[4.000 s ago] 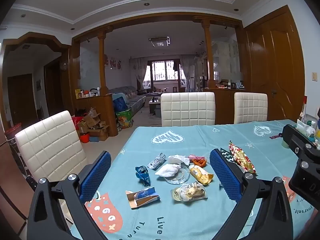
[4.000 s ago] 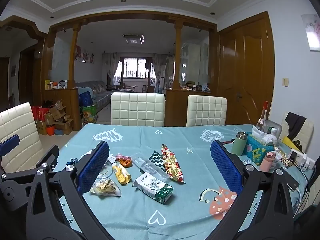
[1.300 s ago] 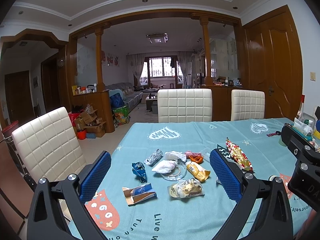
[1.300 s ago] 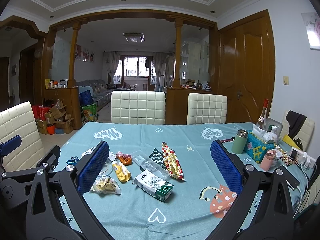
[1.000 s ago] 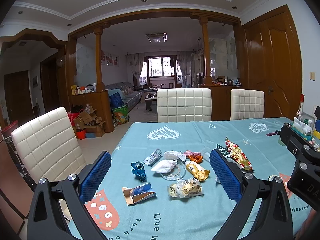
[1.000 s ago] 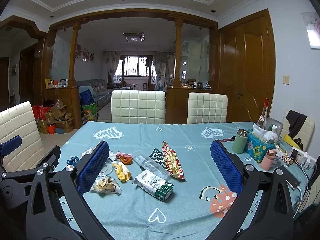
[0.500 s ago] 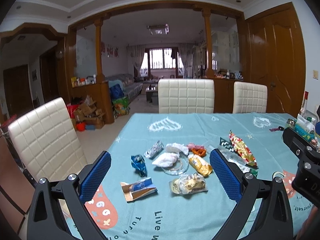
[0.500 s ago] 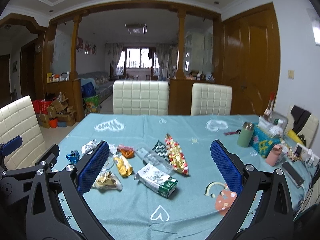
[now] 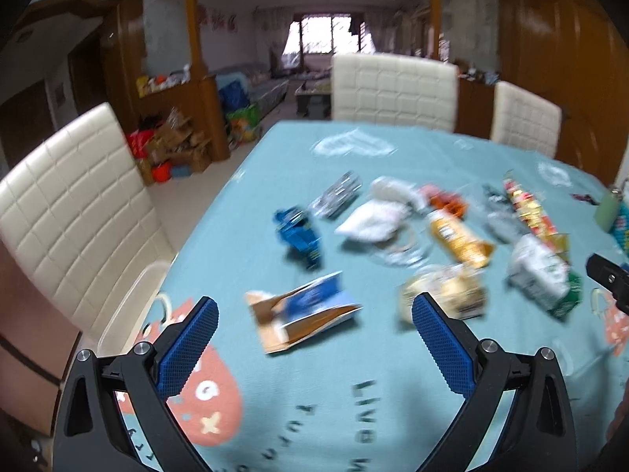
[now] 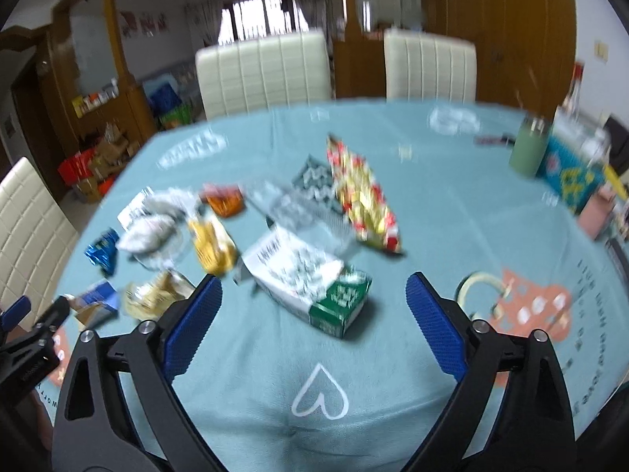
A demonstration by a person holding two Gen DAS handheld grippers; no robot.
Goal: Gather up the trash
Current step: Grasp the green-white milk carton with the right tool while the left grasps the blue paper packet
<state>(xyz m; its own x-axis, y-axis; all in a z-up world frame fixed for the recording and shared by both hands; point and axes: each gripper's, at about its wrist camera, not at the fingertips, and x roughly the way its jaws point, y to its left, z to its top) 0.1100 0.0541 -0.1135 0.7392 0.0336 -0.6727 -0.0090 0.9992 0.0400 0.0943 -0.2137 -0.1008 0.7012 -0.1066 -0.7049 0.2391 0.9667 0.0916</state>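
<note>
Several pieces of trash lie on the teal tablecloth (image 9: 393,413). My left gripper (image 9: 314,310) is open above a torn blue and brown paper packet (image 9: 304,314), with a crumpled yellow wrapper (image 9: 444,295) beyond its right finger. Farther off lie a blue wrapper (image 9: 298,236), a white wrapper (image 9: 373,216) and an orange snack bag (image 9: 458,238). My right gripper (image 10: 312,293), jaws closing slightly, is open above a white and green carton (image 10: 310,283); nothing touches its pads. A red and yellow snack bag (image 10: 361,196) lies behind the carton.
White padded chairs (image 9: 70,212) stand at the left and far sides. A green flask (image 10: 530,149), a patterned tissue box (image 10: 570,173) and small bottles crowd the table's right edge. Bare tablecloth (image 10: 320,393) lies nearest me.
Both grippers have tipped downward and dropped toward the table, so the trash looms larger. The right gripper's jaws have narrowed a little. Now the picture is blurred by motion.
</note>
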